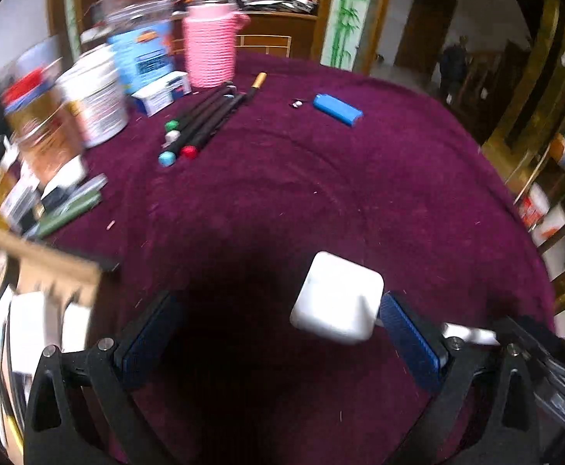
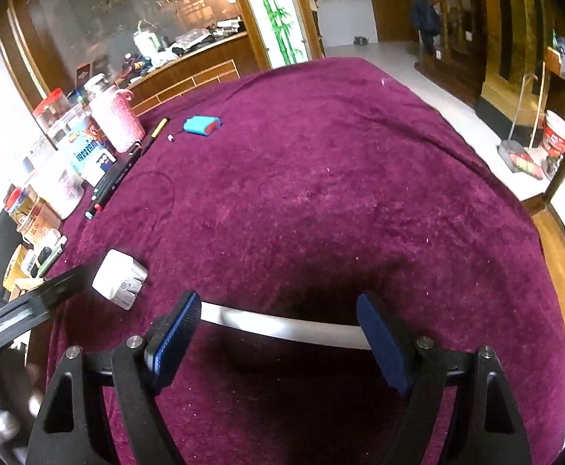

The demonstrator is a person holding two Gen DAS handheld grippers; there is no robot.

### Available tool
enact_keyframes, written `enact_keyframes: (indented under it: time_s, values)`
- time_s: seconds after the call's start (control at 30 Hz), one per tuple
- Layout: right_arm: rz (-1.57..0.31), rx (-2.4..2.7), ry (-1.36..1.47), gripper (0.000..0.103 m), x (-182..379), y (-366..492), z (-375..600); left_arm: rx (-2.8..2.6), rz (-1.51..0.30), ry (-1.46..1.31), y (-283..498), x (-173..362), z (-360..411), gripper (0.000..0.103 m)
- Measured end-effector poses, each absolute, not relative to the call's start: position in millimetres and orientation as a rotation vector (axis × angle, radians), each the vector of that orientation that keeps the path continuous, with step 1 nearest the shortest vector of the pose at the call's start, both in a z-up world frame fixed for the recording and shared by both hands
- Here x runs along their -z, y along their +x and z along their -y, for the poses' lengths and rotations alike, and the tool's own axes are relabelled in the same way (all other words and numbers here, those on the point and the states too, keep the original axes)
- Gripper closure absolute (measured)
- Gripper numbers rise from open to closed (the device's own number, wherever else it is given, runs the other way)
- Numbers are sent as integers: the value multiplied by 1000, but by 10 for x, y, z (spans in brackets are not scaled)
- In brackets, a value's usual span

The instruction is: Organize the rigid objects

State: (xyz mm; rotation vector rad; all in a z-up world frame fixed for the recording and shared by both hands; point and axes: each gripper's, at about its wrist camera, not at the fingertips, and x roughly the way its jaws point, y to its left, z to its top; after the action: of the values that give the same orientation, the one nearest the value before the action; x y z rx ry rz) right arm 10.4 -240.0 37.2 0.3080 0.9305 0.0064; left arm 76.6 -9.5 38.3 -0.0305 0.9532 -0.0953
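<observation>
A white power adapter (image 1: 337, 297) lies on the purple tablecloth (image 1: 321, 193), against my left gripper's right finger pad (image 1: 408, 339). My left gripper (image 1: 278, 329) is open and holds nothing. The adapter also shows in the right wrist view (image 2: 119, 279), beside the left gripper's black finger (image 2: 55, 290). My right gripper (image 2: 278, 329) is open. A white cable (image 2: 282, 325) runs across between its fingers, untouched. Black markers with coloured caps (image 1: 201, 122), a gold-capped pen (image 1: 257, 83) and a blue block (image 1: 337, 109) lie farther back.
Jars, a pink knit-covered bottle (image 1: 209, 44), a blue-labelled jar (image 1: 141, 44) and small boxes crowd the table's left edge. A cardboard box with papers (image 1: 34, 298) sits at near left. A green pen (image 1: 69, 213) lies by it. The cloth's right edge drops to the floor.
</observation>
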Motion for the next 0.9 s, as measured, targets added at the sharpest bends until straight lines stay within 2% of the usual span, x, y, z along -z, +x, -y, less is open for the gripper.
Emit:
enact_keyframes:
  time_s: [0.17, 0.27, 0.33, 0.47, 0.63, 0.67, 0.73, 0.77, 0.8, 0.83, 0.87, 0.9]
  values:
    - [-940, -12, 322, 18, -348, 123, 2412, 118, -928, 72, 933, -224, 349, 0]
    - [-954, -17, 306, 18, -323, 151, 2387, 146, -1013, 104, 991, -72, 419, 0]
    - [-970, -17, 290, 18, -288, 171, 2368, 184, -1007, 114, 947, -50, 421, 8]
    - [-988, -29, 229, 18, -248, 181, 2268, 204, -1019, 125, 868, -123, 363, 49]
    - [-983, -9, 41, 19, -187, 167, 2030, 251, -1034, 48, 711, -204, 187, 53]
    - [-980, -5, 20, 22, -185, 160, 2003, 254, -1033, 38, 685, -243, 174, 53]
    - [-959, -7, 13, 52, -206, 129, 2001, 264, -1020, 6, 515, -344, 84, 53]
    - [-956, -4, 15, 58, -210, 120, 2013, 268, -1009, -3, 452, -393, 36, 54]
    - [-954, -6, 17, 70, -215, 114, 2021, 270, -994, -11, 367, -462, -12, 62]
    - [-952, -4, 21, 77, -219, 106, 2038, 270, -978, -13, 282, -531, -67, 69]
    - [-950, -7, 29, 80, -222, 102, 2044, 277, -967, -23, 214, -593, -129, 83]
    - [-948, -11, 33, 88, -228, 101, 2038, 287, -960, -38, 155, -644, -179, 86]
